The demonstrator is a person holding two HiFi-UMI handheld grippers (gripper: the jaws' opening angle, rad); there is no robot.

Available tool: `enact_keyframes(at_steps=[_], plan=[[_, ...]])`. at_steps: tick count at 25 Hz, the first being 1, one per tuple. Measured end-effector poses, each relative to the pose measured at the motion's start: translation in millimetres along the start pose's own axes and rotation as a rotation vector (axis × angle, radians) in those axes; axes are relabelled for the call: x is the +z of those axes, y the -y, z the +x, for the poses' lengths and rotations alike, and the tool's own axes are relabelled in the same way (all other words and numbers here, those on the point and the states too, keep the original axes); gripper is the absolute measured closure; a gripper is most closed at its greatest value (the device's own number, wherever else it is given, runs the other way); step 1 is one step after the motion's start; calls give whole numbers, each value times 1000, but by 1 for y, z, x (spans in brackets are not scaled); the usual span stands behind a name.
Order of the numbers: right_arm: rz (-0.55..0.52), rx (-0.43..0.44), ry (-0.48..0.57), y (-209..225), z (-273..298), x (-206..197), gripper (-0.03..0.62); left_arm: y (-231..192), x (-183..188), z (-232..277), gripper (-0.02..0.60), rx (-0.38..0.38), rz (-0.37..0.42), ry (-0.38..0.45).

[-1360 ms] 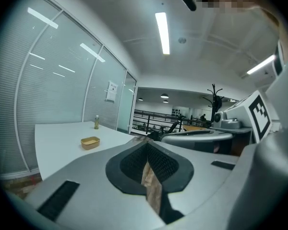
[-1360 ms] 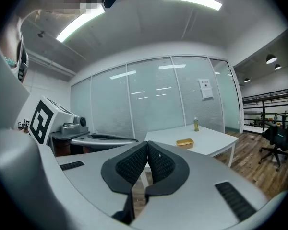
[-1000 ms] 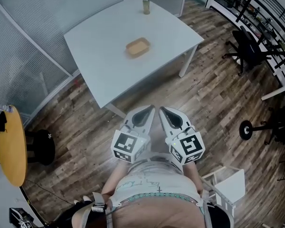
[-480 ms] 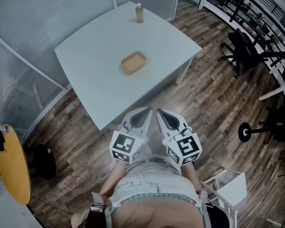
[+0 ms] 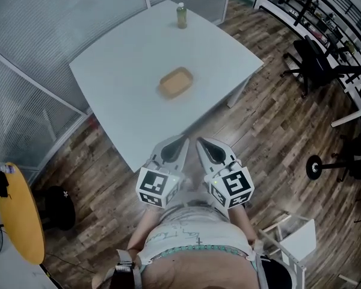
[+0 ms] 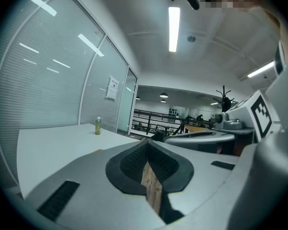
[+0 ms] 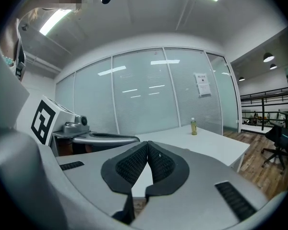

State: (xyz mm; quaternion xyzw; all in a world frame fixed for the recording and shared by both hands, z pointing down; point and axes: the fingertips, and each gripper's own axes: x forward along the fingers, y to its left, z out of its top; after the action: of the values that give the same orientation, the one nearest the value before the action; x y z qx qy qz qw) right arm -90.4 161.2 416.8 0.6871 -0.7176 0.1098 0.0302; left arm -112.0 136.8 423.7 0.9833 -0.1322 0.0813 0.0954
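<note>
The left gripper (image 5: 180,142) and the right gripper (image 5: 200,142) are held side by side close in front of the person's body, over the wood floor (image 5: 277,131) and just short of the near corner of a white tabletop (image 5: 126,71). In each gripper view the ribbed pads meet at their tips. Both pairs of jaws are pressed together with nothing between them, and only floor or tabletop shows through the small gap below.

The nearest thing is a shallow tan dish (image 5: 175,83), lying flat by itself around the middle of the tabletop, well apart from both grippers. What it is made of is too small to tell. It looks light and thin-walled, with a low rim all round, so it would probably slide on the smooth surface if nudged sideways rather than stay put. The rim is the natural hold, one pad inside and one outside on a long side, gripped gently, since a thin wall may flex or crack. Nothing can be seen in it.

A small bottle (image 5: 181,15) of greenish liquid stands upright near the far corner, well beyond the dish. It is narrow and tall for its base, so it is likely to tip, and its round sides look slippery. The body below the cap would be the safer place to hold it.

To the right, across the floor, stands a black office chair (image 5: 313,59). A round yellow table (image 5: 18,221) sits at the near left.
</note>
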Motion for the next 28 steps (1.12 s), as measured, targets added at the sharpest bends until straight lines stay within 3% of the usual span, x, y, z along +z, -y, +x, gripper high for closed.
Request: enact_keyframes(at_steps=[10,28], plan=[[-9,79,-12,10,43,9,594,-36,5,22,578,58,-46,12],[20,217,6,160,133,75,594,-88,69,182,578,195,-34,9]])
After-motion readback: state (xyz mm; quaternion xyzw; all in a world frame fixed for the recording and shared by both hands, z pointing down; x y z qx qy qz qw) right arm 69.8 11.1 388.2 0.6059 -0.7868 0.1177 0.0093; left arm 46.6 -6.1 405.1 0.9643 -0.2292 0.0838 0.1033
